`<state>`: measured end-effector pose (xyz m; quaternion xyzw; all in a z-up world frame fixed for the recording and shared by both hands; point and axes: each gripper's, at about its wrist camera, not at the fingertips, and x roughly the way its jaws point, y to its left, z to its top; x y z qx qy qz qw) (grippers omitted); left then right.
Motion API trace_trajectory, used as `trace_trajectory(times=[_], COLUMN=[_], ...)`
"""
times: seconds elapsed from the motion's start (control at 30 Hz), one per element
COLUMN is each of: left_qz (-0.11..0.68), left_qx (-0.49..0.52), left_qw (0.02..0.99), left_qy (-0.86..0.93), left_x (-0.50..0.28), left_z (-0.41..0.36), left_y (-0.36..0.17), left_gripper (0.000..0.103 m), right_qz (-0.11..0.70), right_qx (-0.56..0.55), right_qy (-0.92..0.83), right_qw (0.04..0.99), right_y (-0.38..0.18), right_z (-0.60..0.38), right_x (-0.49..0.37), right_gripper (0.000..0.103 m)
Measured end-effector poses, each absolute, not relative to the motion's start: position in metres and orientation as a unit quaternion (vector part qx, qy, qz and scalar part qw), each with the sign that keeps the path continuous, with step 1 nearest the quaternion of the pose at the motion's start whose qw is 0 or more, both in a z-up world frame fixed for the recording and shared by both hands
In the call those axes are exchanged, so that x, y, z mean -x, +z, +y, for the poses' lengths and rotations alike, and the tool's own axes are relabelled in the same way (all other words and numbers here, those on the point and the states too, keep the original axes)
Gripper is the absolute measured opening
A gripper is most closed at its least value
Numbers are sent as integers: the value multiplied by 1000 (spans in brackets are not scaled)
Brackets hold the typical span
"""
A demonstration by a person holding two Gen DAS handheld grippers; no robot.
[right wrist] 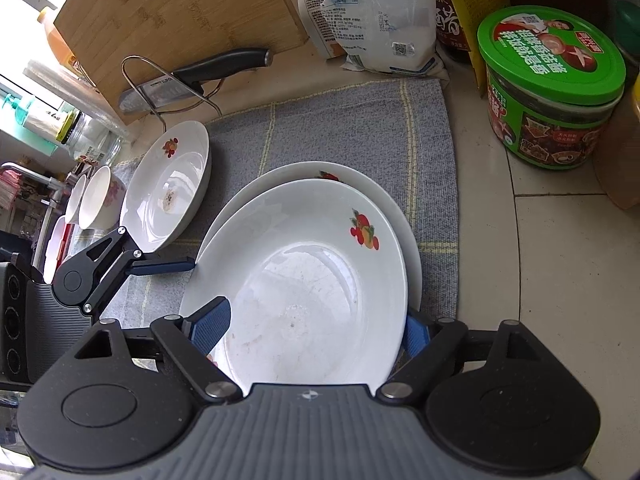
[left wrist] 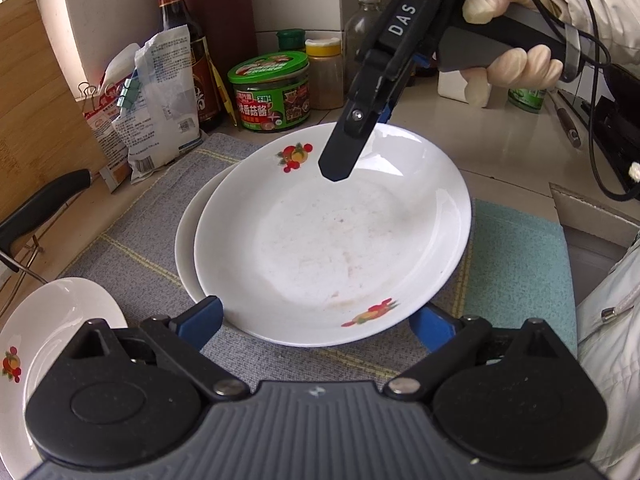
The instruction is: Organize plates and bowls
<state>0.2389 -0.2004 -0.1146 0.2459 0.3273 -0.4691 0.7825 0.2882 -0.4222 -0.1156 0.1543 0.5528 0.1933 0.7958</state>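
1. On the grey mat (right wrist: 360, 128), your top plate (right wrist: 304, 280) sits on a second plate (right wrist: 384, 196); stacking has begun.
2. Your right gripper (right wrist: 316, 328) and left gripper (left wrist: 320, 320) both straddle its rim, jaws spread, not clamping.
3. Left over: a third plate (right wrist: 168, 184) and two bowls (right wrist: 96, 196) beside the mat.

Three plates (right wrist: 304, 280) (right wrist: 360, 184) (right wrist: 168, 184), two bowls (right wrist: 98, 198) (right wrist: 76, 198), one knife (right wrist: 200, 72), one green-lidded jar (right wrist: 552, 88), two grippers (left wrist: 316, 320) (right wrist: 316, 332).

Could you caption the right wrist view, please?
Open right claw straddles the top plate, stacked on another plate.
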Motion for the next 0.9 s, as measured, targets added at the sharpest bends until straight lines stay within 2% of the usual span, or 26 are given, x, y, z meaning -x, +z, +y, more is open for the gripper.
trace_trajectory(times=[0.8,0.87,0.9], left_qz=[327,323,323], left_qx=[-232,-231,-230], left_qw=[799,800,800], left_qy=[-449,-450,-450], left_x=[-233,-230,-230], left_z=[-201,-201,-202], left_y=[-112,-111,-110], left_gripper=[99,99,99], right_qz=[560,560,560], right_qx=[-106,-103,-104], right_qy=[162,161,161], right_qw=[806,806,806], right_y=[-111,-111,-111], right_z=[-407,-406,-406], right_x=[-278,-277,-277], right_gripper=[90,92,95])
